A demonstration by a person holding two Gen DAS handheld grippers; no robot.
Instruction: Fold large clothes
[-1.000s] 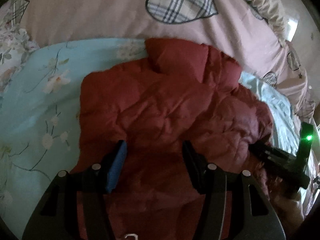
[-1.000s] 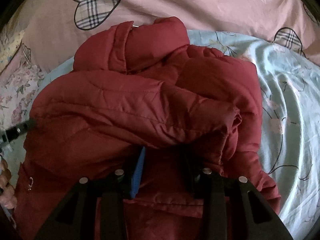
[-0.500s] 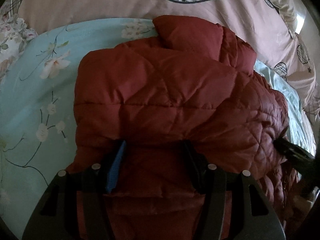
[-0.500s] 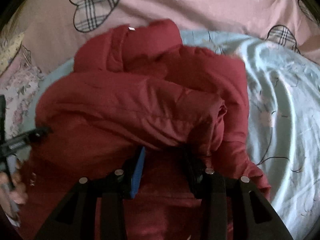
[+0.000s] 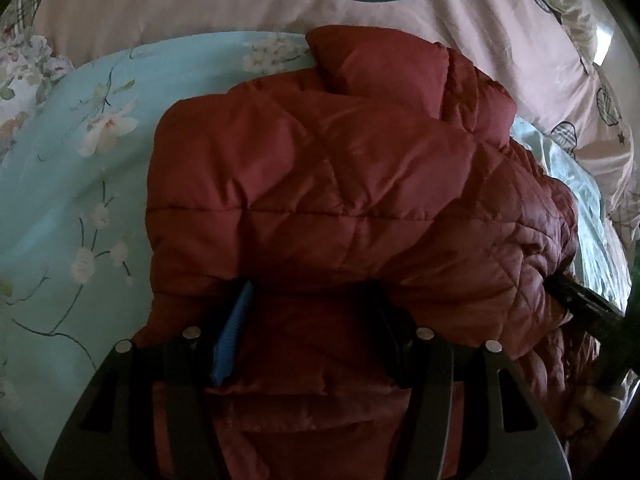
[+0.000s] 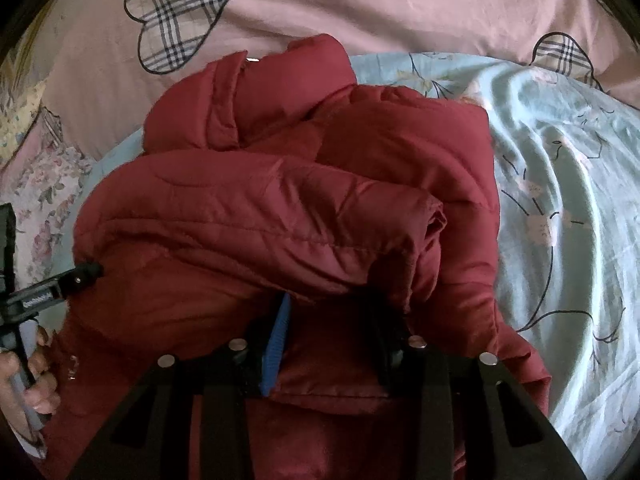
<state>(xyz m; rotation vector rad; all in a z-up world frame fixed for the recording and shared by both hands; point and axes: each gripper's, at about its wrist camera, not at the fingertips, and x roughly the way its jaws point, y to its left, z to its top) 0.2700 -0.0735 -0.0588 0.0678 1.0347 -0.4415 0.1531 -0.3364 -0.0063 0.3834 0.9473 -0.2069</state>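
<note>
Red quilted jacket point(image 5: 340, 200) bunched on the blue floral sheet point(image 5: 72, 208), bare sheet either side.
Left gripper point(image 5: 308, 300) and right gripper point(image 6: 328, 304) each stand part-open, fingers buried under a jacket fold; whether they pinch it is hidden.

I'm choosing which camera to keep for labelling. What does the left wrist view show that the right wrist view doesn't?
Only the left wrist view shows the diamond-quilted side of the red jacket. Only the right wrist view shows the person's left hand on its handle, and the star on the pink duvet. Both show the jacket folded on the blue floral sheet, fabric bunched between each gripper's fingers, and a plaid heart.
</note>
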